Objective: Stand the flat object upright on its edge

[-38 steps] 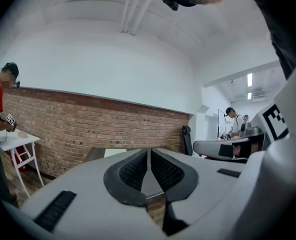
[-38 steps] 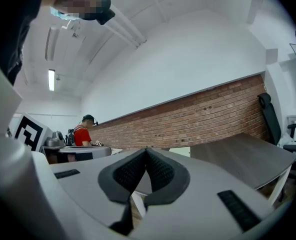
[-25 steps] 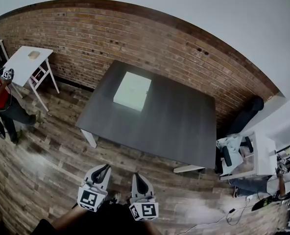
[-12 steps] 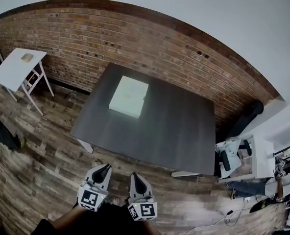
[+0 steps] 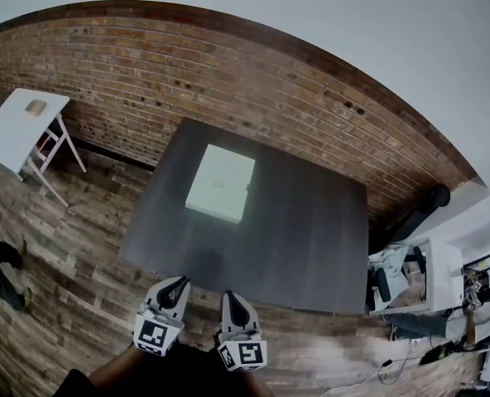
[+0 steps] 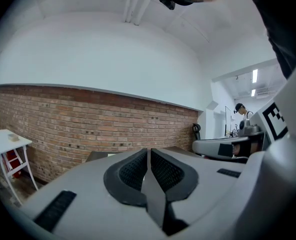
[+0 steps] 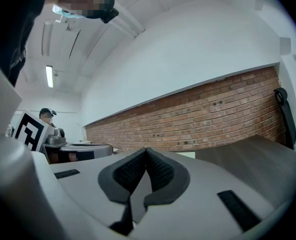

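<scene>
Meanwhile, the flat white square slab (image 5: 221, 183) lies face down on the dark grey rectangular table (image 5: 303, 230), well apart from both tools. Left gripper (image 5: 176, 287) and right gripper (image 5: 231, 299) hover side by side over the wood-plank floor (image 5: 79, 304) — each with jaws pressed together, nothing between them.

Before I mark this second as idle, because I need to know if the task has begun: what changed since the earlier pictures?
Only the view shifted: the dark table now reaches lower in the head view, as if the camera came closer. The white flat object still lies flat on it, untouched. The left gripper and right gripper stay shut and empty, low before the table.
</scene>
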A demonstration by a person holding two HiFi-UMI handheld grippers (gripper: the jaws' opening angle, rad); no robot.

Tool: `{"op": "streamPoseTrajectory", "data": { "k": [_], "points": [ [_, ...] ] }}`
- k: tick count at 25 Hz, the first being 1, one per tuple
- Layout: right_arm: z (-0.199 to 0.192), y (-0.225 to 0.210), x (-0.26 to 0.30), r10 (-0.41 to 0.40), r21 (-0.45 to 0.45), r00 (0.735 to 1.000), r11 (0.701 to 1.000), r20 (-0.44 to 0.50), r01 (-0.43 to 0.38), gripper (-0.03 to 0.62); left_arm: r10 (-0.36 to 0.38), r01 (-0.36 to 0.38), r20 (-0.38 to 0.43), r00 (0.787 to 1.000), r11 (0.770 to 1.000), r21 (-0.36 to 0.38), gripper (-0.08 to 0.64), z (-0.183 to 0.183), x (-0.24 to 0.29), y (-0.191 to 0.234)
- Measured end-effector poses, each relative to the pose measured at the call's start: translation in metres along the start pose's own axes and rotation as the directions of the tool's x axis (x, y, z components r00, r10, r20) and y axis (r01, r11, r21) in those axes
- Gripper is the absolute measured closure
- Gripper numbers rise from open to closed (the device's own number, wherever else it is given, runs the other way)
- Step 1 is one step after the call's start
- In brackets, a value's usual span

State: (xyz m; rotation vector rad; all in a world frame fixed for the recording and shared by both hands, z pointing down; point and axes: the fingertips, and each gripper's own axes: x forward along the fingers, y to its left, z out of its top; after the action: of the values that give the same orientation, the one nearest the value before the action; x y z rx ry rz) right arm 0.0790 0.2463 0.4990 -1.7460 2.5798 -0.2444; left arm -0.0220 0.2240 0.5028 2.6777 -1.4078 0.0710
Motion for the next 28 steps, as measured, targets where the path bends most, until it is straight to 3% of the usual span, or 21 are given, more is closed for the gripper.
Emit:
{"op": "streamPoseTrajectory", "data": {
  "k": [15,21,28],
  "points": [
    [0.008,-0.012,0.133,-0.090,-0.010,0.996,0.996,-0.017,0.090,0.568,-0.104,0.103,-0.061,0.993,0.994,-0.020,0.512,0.004,0.088,0.110],
    [0.002,-0.029,0.169,-0.151,-0.008,0.988,0.988,-0.025,0.151,0.568,-0.104,0.103,-0.056,0.993,0.995,-0.011,0.512,0.006,0.119,0.149],
    [-0.007,-0.060,0.194,-0.172,-0.030,0.983,0.985,-0.063,0.170,0.568,-0.084,0.084,-0.087,0.993,0.996,-0.003,0.512,-0.007,0.151,0.158]
  ]
}}
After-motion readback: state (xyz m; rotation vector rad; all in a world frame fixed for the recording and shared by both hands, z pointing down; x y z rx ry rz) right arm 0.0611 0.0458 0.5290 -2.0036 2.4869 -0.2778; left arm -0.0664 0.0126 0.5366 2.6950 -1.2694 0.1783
